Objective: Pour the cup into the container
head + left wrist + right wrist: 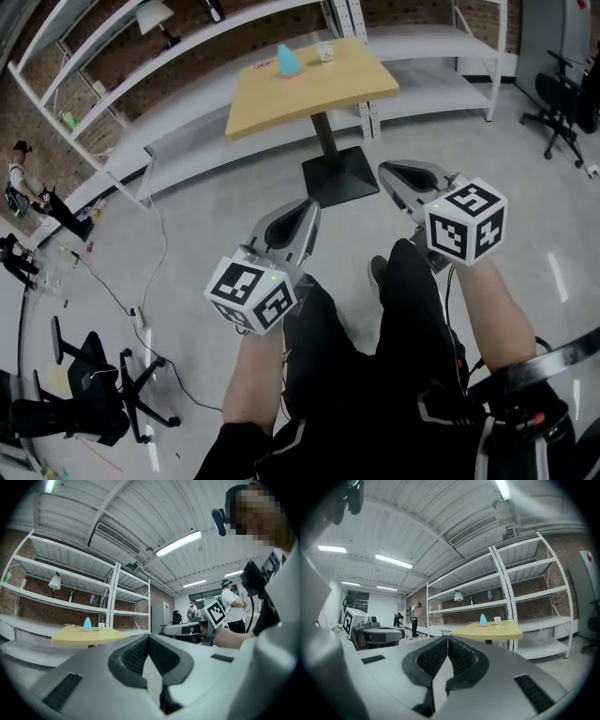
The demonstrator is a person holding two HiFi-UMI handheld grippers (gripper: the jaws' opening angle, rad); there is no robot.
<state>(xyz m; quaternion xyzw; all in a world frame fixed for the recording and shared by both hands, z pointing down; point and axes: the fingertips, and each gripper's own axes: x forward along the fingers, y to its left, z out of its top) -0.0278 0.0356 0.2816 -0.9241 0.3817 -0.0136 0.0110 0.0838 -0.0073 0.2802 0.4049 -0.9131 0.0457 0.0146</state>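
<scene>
A pale wooden table (328,94) stands some way ahead of me. On its far side are a cyan cone-shaped container (288,61) and, to its right, a small white cup (324,51), both upright. My left gripper (307,206) and right gripper (386,172) are side by side over the floor, pointing level toward the table and well short of it. Both are shut with nothing in them. In the left gripper view the pads of the left gripper (148,637) meet, with the container (87,625) and cup (101,626) far off. The right gripper view shows the right gripper (447,639) shut, with the container (483,619) and cup (497,619) beyond.
White metal shelving (187,66) lines the brick wall behind the table. The table's black base plate (339,175) sits on the grey floor. Office chairs stand at the lower left (103,375) and far right (562,103). People (23,183) are at the left, and a cable (122,300) trails over the floor.
</scene>
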